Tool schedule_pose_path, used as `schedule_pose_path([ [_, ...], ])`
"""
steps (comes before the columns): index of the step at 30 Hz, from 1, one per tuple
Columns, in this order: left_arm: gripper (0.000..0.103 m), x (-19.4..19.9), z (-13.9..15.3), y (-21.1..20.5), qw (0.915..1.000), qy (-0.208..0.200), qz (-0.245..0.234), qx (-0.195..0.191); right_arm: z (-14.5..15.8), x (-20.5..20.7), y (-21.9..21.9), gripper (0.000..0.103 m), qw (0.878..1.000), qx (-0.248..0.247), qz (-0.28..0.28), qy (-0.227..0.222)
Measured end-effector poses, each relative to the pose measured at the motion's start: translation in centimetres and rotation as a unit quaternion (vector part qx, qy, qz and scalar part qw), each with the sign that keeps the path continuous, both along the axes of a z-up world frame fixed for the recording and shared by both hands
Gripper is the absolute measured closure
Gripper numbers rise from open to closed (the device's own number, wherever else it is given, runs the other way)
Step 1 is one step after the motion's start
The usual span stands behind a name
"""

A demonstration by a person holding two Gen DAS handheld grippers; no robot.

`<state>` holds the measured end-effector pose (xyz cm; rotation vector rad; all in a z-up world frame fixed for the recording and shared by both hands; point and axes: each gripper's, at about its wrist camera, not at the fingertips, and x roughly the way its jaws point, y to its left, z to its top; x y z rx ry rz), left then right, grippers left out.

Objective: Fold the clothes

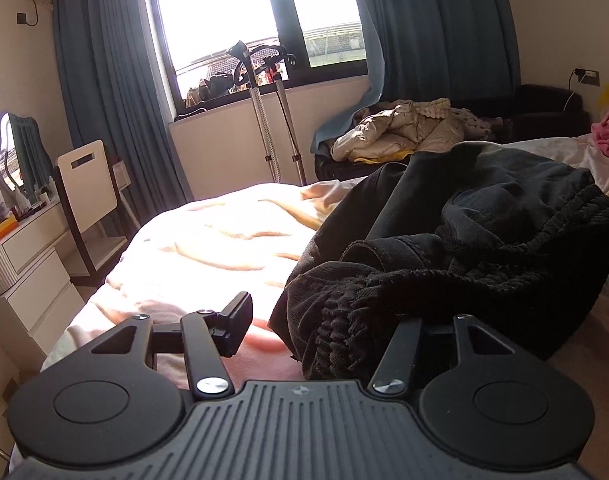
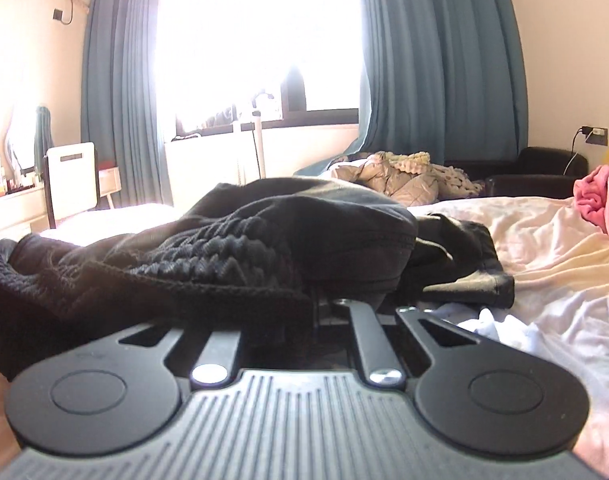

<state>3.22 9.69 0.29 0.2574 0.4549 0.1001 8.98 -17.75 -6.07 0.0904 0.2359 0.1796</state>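
A crumpled black garment [image 1: 464,240] with a ribbed elastic band lies on the bed's pale blanket [image 1: 208,248]. My left gripper [image 1: 332,320] is low over the bed's near edge with its jaws apart. Its left finger [image 1: 236,320] stands free of the cloth, its right finger is hidden under the ribbed band, and nothing is pinched, so it is open. In the right wrist view the black garment [image 2: 264,240] drapes over my right gripper [image 2: 324,304]. Its finger links are drawn close together and the tips are buried in the fabric, shut on a fold of it.
A pink cloth [image 2: 596,196] lies at the bed's far right, and a white cloth [image 2: 500,326] sits beside my right gripper. Beyond the bed are a beige quilted jacket [image 1: 400,128] on a dark sofa, a metal stand [image 1: 260,112], a white chair [image 1: 88,184] and a dresser [image 1: 24,264].
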Motion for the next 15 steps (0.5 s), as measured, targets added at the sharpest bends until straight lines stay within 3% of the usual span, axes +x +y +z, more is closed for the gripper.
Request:
schedule_pose_path([
  [7,0.04,0.5,-1.5,-2.9,0.9998,-0.004,-0.009,0.02,2.4,-0.7,-2.9,0.091,0.998,0.049,-0.025,-0.03],
  [15,0.04,2.1,-3.9,-3.1,0.9975,0.065,-0.01,0.025,3.7,-1.6,-3.1,0.092,0.997,0.052,-0.028,-0.047],
])
